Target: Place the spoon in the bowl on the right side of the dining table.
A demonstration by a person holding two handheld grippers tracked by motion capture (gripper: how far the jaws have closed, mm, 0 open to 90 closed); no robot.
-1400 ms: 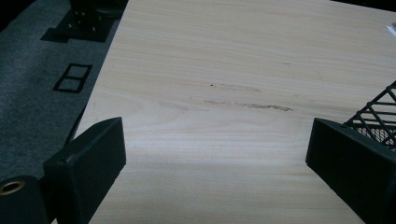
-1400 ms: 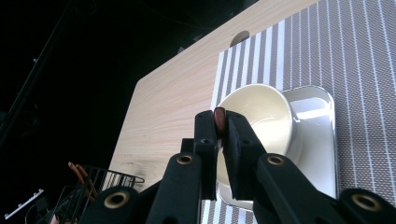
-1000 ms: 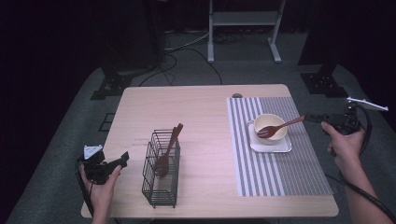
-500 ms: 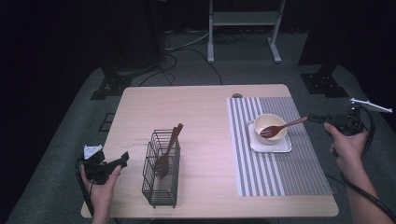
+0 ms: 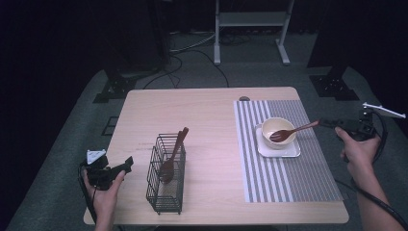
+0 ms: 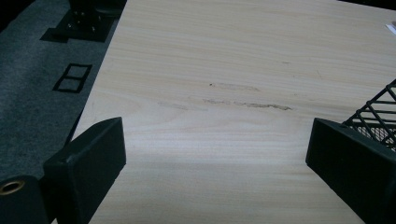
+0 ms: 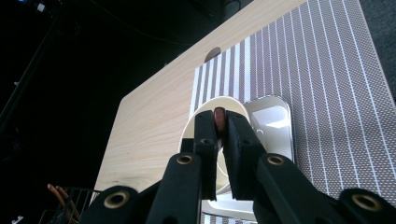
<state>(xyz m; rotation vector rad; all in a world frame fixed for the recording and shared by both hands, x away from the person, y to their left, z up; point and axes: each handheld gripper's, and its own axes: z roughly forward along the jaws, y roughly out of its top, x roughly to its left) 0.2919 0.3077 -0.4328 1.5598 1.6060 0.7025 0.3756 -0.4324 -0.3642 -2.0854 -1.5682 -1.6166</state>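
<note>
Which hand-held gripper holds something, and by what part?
The right hand-held gripper clamps the wooden spoon at its handle's end; the left hand-held gripper holds nothing.

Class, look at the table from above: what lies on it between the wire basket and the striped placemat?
Nothing. In the high view, the stretch of table between the wire basket and the striped placemat is bare wood.

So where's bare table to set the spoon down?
Bare wood lies between the wire basket and the striped placemat, and along the far edge. The white tray holding the bowl crowds the placemat's far half; its near half is free.
</note>
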